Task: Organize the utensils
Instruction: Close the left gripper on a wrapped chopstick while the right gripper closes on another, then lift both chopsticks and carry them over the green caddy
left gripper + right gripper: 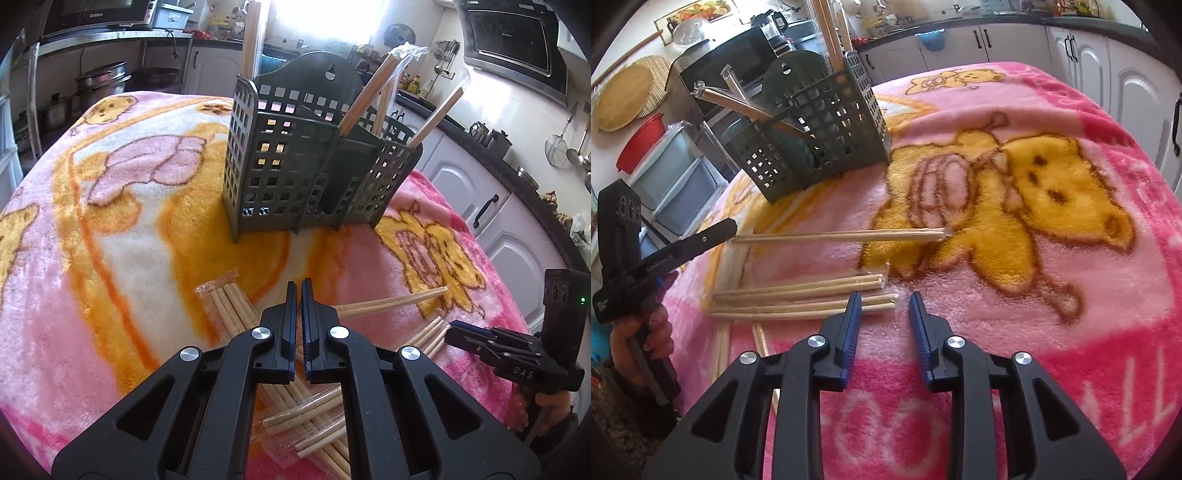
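A dark slotted utensil holder stands on the pink bear blanket with several wrapped chopsticks upright in it. Loose wrapped chopstick packs lie near both grippers. My left gripper is shut, with nothing visible between its pads. One chopstick pair lies on the blanket, one end at that gripper's tip. My right gripper is open just above the blanket; its left fingertip sits over the ends of a pack, and the gap is empty.
White kitchen cabinets run along the table's right side. A microwave and pots stand behind on the left. A hand holds the left gripper's handle at the blanket's left edge.
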`<action>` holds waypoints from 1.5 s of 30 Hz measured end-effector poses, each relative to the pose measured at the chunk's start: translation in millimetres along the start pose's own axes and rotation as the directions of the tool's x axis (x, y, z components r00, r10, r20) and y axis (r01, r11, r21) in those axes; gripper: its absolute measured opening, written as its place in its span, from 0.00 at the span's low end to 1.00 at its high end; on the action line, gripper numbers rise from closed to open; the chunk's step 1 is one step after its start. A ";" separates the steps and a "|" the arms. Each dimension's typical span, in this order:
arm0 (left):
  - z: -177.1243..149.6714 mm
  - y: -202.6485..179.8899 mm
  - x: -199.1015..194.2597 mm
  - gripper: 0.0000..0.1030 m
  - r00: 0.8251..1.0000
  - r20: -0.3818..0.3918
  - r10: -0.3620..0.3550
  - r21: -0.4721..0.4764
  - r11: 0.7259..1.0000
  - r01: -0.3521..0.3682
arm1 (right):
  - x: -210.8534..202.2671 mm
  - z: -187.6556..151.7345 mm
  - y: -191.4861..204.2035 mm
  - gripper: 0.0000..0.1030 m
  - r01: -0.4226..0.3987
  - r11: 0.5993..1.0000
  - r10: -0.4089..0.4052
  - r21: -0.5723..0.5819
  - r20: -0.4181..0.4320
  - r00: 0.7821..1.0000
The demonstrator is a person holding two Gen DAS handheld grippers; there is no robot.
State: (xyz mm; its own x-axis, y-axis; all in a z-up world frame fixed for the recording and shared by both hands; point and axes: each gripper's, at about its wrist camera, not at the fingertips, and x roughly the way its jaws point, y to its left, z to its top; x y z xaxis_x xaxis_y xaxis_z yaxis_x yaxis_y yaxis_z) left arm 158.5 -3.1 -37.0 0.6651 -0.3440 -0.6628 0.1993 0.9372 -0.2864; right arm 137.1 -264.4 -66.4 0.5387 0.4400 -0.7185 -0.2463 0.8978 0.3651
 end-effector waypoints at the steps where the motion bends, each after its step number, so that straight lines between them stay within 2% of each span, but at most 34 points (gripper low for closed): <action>1: 0.1 -0.3 0.3 0.01 1.000 0.000 -0.001 0.000 1.000 0.001 | 0.8 0.9 -0.5 0.27 -0.007 1.000 0.007 0.005 0.000 1.000; 5: -0.7 0.3 1.6 0.01 1.000 -0.002 -0.004 -0.002 1.000 0.004 | 4.6 4.7 -6.0 0.25 -0.040 0.998 0.040 0.040 -0.003 0.999; 9: -0.7 2.3 1.5 0.01 1.000 -0.003 -0.003 -0.009 1.000 0.003 | 2.7 5.1 -4.0 0.04 -0.022 1.000 0.021 0.015 0.015 1.000; 10: -0.4 3.1 1.2 0.01 1.000 -0.002 -0.003 -0.012 1.000 0.003 | 1.0 4.4 -3.7 0.03 -0.022 1.000 0.021 0.010 0.019 1.000; 16: 2.5 3.3 -3.9 0.01 1.000 0.011 -0.008 -0.010 1.000 0.008 | -22.2 -3.9 -10.2 0.02 -0.022 0.999 0.020 0.023 0.070 0.997; 22: 9.3 -3.6 -18.1 0.01 0.998 0.056 -0.025 -0.006 1.000 0.026 | -63.3 2.4 -8.3 0.02 0.023 1.000 -0.023 0.002 0.183 0.983; 27: 21.3 -12.7 -36.2 0.01 0.993 0.114 -0.040 0.006 0.999 0.039 | -97.9 17.5 8.8 0.02 0.101 0.992 -0.074 -0.077 0.295 0.953; 32: 37.8 -29.4 -55.3 0.01 0.983 0.170 -0.066 0.049 0.997 0.058 | -116.0 34.2 33.0 0.01 0.174 0.968 -0.099 -0.178 0.369 0.924; 41: 63.8 -51.8 -82.6 0.01 0.964 0.245 -0.099 0.117 0.991 0.072 | -131.7 53.1 65.8 0.01 0.236 0.928 -0.093 -0.289 0.434 0.896; 45: 73.3 -57.9 -92.1 0.00 0.955 0.262 -0.137 0.120 0.987 0.108 | -139.5 59.1 76.0 0.01 0.243 0.918 -0.079 -0.314 0.456 0.886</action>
State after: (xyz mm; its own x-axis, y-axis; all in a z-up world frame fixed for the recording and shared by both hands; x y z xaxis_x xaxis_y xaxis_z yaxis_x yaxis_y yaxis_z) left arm 138.4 -21.4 91.3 0.7968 -0.4415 -0.4124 0.3553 0.8946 -0.2711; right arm 90.9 -258.8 96.5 0.8645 0.3101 -0.3957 -0.3478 0.9372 -0.0253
